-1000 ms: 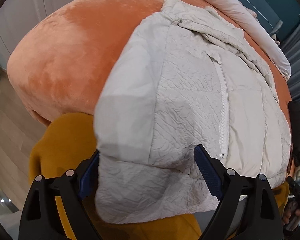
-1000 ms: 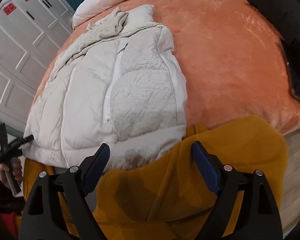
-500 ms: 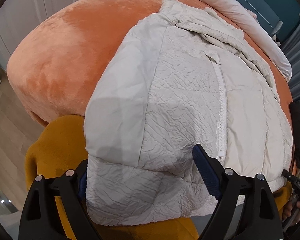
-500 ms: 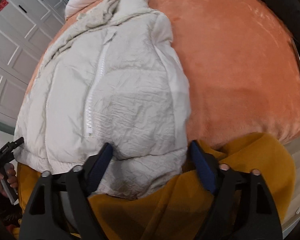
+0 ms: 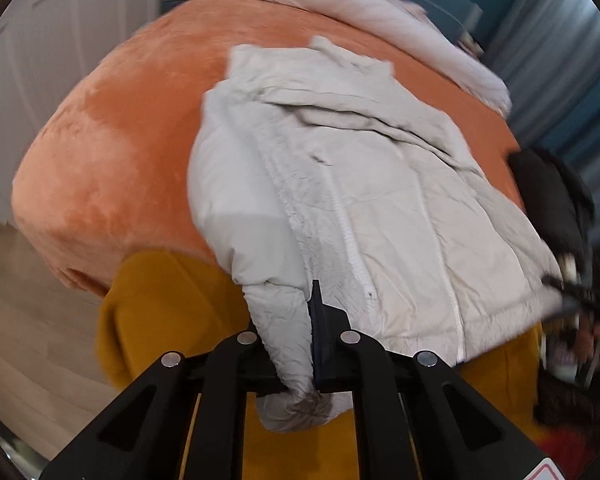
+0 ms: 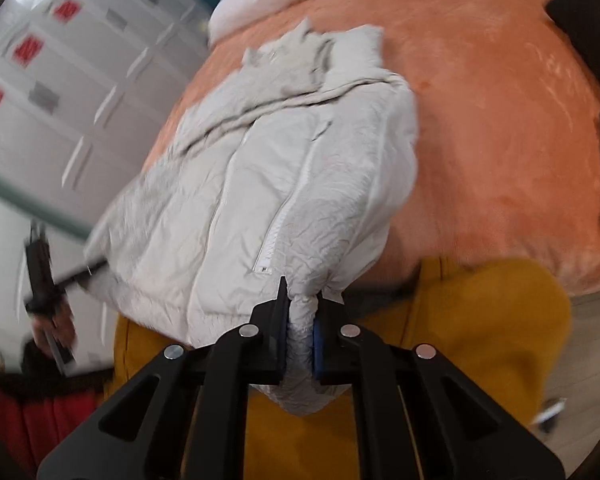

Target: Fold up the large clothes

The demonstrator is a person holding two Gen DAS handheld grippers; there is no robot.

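A pale grey puffer jacket [image 5: 380, 200] with a white zip lies front-up on the orange plush bed cover [image 5: 112, 140]. In the left wrist view my left gripper [image 5: 300, 320] is closing its jaws on one bottom corner of the hem, fabric bunched between the pads and raised off the bed. The right wrist view shows the jacket [image 6: 280, 168] with its other bottom corner pinched in my right gripper [image 6: 302, 308], also closing and lifted. Each view catches the other gripper, blurred, at the far end of the hem.
A mustard yellow cloth [image 5: 160, 300] hangs over the near bed edge below the jacket. A black garment [image 5: 552, 192] lies at the right side of the bed and a white duvet [image 5: 340, 8] at the far end. White wardrobe doors [image 6: 40, 100] stand left; wooden floor [image 5: 28, 320] lies below.
Both grippers stood wide open around the hem corners; now they have closed on the fabric and risen, pulling the bottom hem up off the bed.
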